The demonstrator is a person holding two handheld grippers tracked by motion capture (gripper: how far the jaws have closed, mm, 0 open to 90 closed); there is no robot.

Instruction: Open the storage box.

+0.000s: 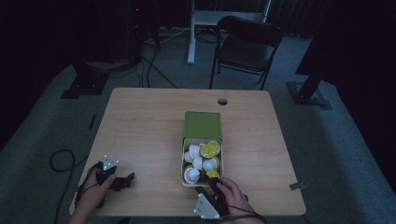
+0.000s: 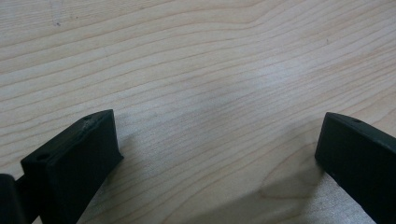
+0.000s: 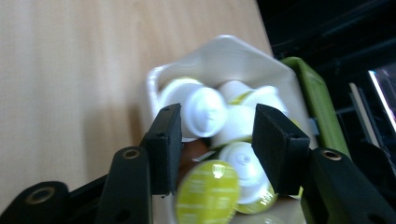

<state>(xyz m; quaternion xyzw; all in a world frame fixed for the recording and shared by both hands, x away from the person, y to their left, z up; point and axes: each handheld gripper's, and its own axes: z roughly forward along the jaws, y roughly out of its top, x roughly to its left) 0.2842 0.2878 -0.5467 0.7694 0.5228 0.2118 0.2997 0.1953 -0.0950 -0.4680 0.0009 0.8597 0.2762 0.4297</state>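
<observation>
A white box [image 1: 183, 164] full of several coffee capsules [image 1: 205, 156] stands right of the table's middle, its green lid [image 1: 202, 125] folded back behind it. My right gripper [image 1: 211, 185] is at the box's near end. In the right gripper view its jaws [image 3: 217, 126] stand apart over the box [image 3: 224, 46]. Behind them lie a white capsule [image 3: 205, 112] and one with a yellow-green foil top [image 3: 208, 191]; neither pad presses on anything. My left gripper [image 1: 127, 179] rests near the front left corner, open [image 2: 219, 154] over bare wood.
The wooden table [image 1: 144, 126] has a cable hole [image 1: 222, 101] near its far edge. A dark folding chair [image 1: 247, 46] stands beyond the table. Cables trail off the left front corner [image 1: 63, 161]. The room around is dim.
</observation>
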